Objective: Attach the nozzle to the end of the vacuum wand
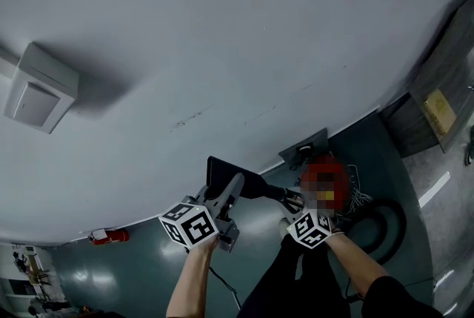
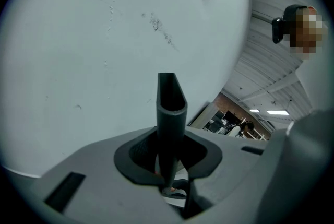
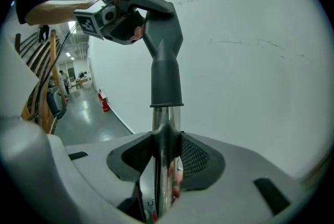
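Right gripper view: the nozzle [image 3: 165,63], a matte dark-grey plastic piece with a round, flared collar, a bent neck and a flattened wedge mouth, sits sleeved over the top end of the wand [image 3: 165,126], a polished metal tube bright enough to mirror its surroundings.

By my reading the joint is made. The collar's lip rings the tube with no gap showing, but I cannot tell whether it is pushed fully home. What seems left is a last firm press, then letting go.

I have the right gripper [image 3: 166,151] clamped on the wand just below that collar, its moulded grey fingers [image 3: 197,159] pressing mesh-textured dark pads against the metal. At the end of the nozzle farthest from the wand, the left gripper [image 2: 169,154] has its fingers [image 2: 140,152] closed on the narrow plastic, with the slanted mouth standing up beyond them.

Behind the wand rises a smooth white wall [image 1: 222,50], faintly scuffed. Below the wand lies a glossy grey-green floor [image 1: 148,272], with a ribbed black hose [image 1: 389,224] coiled to the wand's right and a red fire extinguisher [image 1: 109,236] lying well off to its left.
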The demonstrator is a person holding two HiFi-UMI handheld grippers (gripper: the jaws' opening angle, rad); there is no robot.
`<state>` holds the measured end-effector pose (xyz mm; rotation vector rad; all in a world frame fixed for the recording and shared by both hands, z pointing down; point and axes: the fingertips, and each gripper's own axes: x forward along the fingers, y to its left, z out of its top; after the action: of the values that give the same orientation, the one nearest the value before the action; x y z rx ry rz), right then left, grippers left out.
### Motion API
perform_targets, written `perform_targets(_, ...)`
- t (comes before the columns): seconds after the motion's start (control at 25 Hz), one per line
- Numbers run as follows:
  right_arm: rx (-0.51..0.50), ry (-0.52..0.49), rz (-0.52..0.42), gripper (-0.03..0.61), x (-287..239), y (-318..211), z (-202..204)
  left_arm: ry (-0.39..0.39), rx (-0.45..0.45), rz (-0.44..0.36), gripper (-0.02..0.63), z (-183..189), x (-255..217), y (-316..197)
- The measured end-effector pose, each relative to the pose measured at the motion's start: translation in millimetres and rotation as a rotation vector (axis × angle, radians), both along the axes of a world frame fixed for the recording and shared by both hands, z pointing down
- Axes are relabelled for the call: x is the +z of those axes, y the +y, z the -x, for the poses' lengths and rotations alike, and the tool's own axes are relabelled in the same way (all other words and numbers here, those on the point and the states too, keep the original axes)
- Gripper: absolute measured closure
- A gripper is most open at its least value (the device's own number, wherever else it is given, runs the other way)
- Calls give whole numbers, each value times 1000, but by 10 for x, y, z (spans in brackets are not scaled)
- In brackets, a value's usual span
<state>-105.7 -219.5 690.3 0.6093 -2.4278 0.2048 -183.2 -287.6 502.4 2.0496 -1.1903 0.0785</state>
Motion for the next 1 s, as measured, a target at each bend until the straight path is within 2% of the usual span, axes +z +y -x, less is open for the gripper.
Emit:
perform_targets(0.16, 9, -3, -1, 420, -3, 25, 2, 40, 9, 19, 529, -5, 54, -97)
perform_targets(0.28, 11, -4, 7, 420, 5, 21, 11, 51, -14, 4, 529, 33, 44, -7)
perform_targets(0.44, 13, 6, 7, 420, 31, 35, 13, 3, -26, -25, 529, -6, 22, 95)
perform_targets(0.8, 12, -4, 9, 420, 80, 23, 58, -8, -65, -81, 528, 61, 71, 64)
perform_targets(1.0, 23, -28, 44, 419, 94, 43, 87, -57, -49, -96, 514, 81, 83, 91)
